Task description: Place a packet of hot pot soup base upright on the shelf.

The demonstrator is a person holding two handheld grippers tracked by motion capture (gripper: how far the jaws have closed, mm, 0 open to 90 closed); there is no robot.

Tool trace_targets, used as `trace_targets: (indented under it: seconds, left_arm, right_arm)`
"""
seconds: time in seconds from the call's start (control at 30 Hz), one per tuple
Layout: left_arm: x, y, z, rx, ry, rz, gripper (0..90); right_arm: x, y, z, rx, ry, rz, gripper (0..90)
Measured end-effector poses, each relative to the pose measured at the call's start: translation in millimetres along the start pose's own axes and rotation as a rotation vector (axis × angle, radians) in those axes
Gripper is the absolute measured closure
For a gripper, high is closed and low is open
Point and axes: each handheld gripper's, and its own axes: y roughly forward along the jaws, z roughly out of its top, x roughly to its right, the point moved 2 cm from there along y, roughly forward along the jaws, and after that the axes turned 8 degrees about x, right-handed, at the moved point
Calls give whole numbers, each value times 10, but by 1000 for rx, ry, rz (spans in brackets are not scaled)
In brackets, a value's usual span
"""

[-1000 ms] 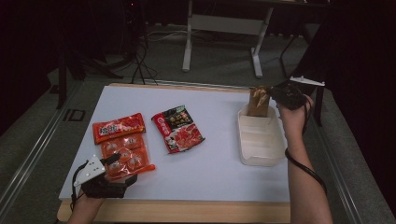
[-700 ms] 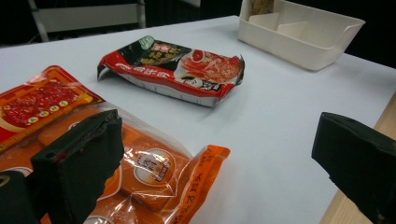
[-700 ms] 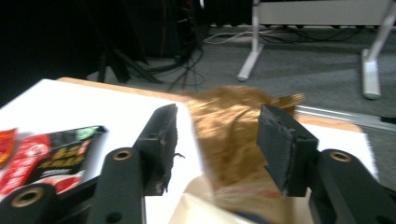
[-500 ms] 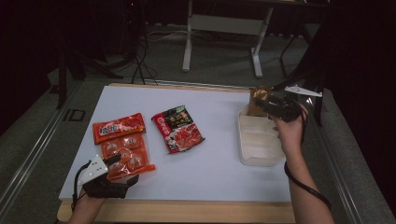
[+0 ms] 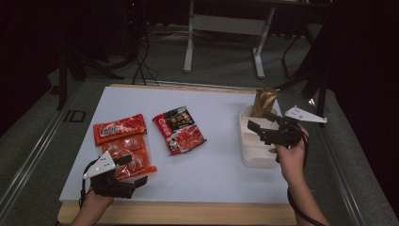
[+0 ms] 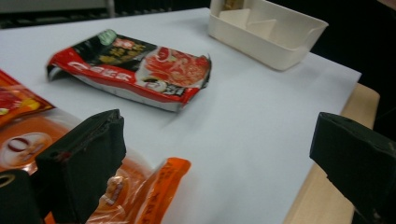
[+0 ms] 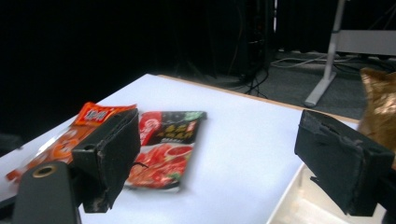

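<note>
With jaws just opened wide and empty, right gripper [image 5: 263, 128] over tray [image 5: 251, 157], facing red-black packet [image 5: 179, 130] leftward across worktop [image 5: 221, 169]; long axis running away.

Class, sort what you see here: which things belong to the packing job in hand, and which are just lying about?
In the job:
white tray
gold packet standing in it
red-and-black packet
orange packet
left tongs, right tongs, both open

Lying about:
metal stand
floor cables
</note>
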Motion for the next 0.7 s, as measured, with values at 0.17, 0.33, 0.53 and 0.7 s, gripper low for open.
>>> trace_targets:
  seconds: [0.17,0.33,0.53,0.7]
  left_arm:
    - [-31,89,88,-31,-9,0,24]
    - [-106,157,178,-41,-16,15,24]
    - [-208,273,271,-59,-24,37,38]
    - [-258,427,312,-118,-13,50,55]
  right_arm:
    - [-177,-127,-80,3,-20,29,143]
    - [-296,-229,-144,12,-15,65,143]
    - [-385,-288,-216,2,-29,85,144]
    - [-407,-338,-249,-2,-22,98,144]
